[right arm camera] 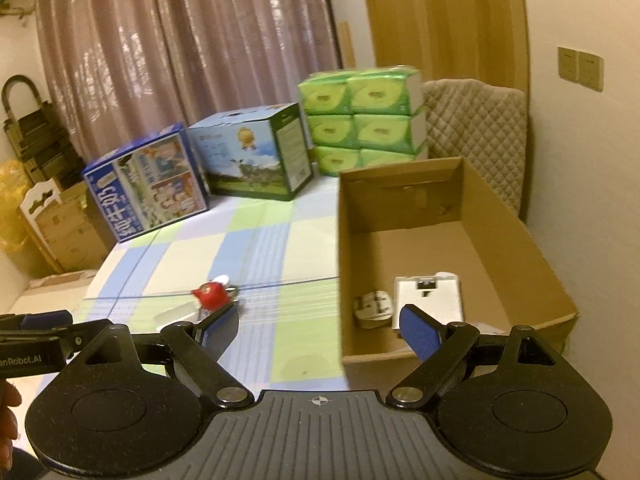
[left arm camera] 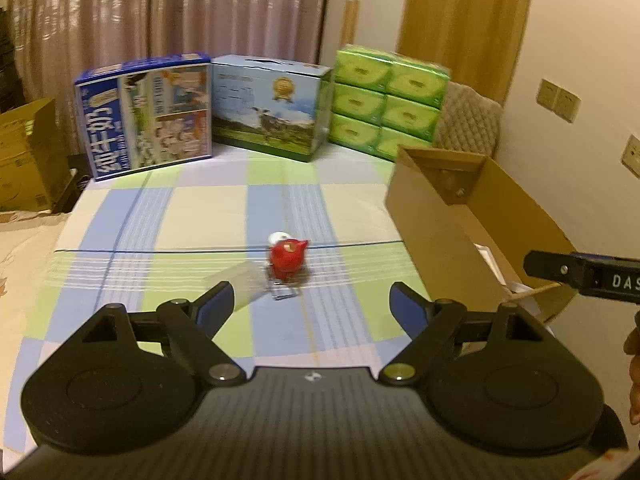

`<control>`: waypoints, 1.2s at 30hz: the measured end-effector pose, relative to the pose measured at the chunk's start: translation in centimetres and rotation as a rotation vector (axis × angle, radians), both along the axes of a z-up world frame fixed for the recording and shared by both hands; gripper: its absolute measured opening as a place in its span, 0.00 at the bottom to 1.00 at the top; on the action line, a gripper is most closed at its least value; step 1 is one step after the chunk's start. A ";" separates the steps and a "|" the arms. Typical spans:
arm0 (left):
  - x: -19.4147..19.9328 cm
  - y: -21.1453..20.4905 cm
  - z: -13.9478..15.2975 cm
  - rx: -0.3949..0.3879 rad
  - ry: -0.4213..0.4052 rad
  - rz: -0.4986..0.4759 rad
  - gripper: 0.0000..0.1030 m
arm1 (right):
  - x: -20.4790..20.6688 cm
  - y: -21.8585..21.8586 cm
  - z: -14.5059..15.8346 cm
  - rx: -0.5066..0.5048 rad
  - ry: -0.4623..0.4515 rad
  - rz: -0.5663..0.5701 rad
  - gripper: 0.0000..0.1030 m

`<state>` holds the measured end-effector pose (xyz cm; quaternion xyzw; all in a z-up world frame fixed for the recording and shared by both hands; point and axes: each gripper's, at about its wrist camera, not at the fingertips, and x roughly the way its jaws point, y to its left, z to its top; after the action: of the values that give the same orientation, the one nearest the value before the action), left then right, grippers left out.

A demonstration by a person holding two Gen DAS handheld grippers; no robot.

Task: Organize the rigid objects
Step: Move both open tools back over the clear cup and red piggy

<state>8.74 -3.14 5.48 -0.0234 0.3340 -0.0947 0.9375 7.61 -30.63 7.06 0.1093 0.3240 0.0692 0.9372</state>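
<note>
A small red teapot-shaped object point(left arm camera: 287, 259) lies on the checked cloth point(left arm camera: 180, 216) beside a clear plastic box point(left arm camera: 240, 284) and a small white item point(left arm camera: 279, 237). My left gripper point(left arm camera: 311, 305) is open and empty, just short of them. My right gripper point(right arm camera: 320, 330) is open and empty over the near edge of an open cardboard box point(right arm camera: 516, 240). Inside the box lie a white flat device point(right arm camera: 428, 294) and a round white plug-like piece point(right arm camera: 374, 307). The red object point(right arm camera: 211, 295) also shows in the right wrist view, to the left.
At the back stand a blue milk carton box point(left arm camera: 148, 116), a cow-print box point(left arm camera: 268, 108) and stacked green tissue packs point(left arm camera: 388, 104). Curtains point(left arm camera: 168, 12) hang behind. Cardboard boxes point(left arm camera: 28, 156) sit off the left edge. A quilted cushion point(right arm camera: 476, 132) leans at the wall.
</note>
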 end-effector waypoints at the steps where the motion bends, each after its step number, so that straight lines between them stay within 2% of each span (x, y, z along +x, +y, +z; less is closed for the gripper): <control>1: -0.1 0.6 -0.1 -0.003 0.000 0.013 0.80 | 0.0 0.4 -0.1 -0.001 -0.001 0.008 0.82; 9: 0.0 5.0 -1.0 0.016 0.018 0.083 0.81 | 0.2 3.6 -1.0 0.001 0.000 0.076 0.82; 17: 1.3 7.8 -2.2 0.049 0.034 0.100 0.81 | 1.4 6.0 -2.8 -0.001 0.012 0.130 0.82; 25: 3.5 8.7 -4.3 0.100 0.048 0.058 0.81 | 3.4 7.7 -4.4 -0.002 0.008 0.173 0.82; 36: 8.1 8.3 -8.1 0.115 0.068 -0.001 0.81 | 7.1 9.7 -7.2 -0.009 -0.002 0.220 0.82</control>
<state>16.85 5.17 -2.58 0.0273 0.3704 -0.0752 0.9254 14.74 -20.91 -0.12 0.0687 0.3334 0.1703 0.9247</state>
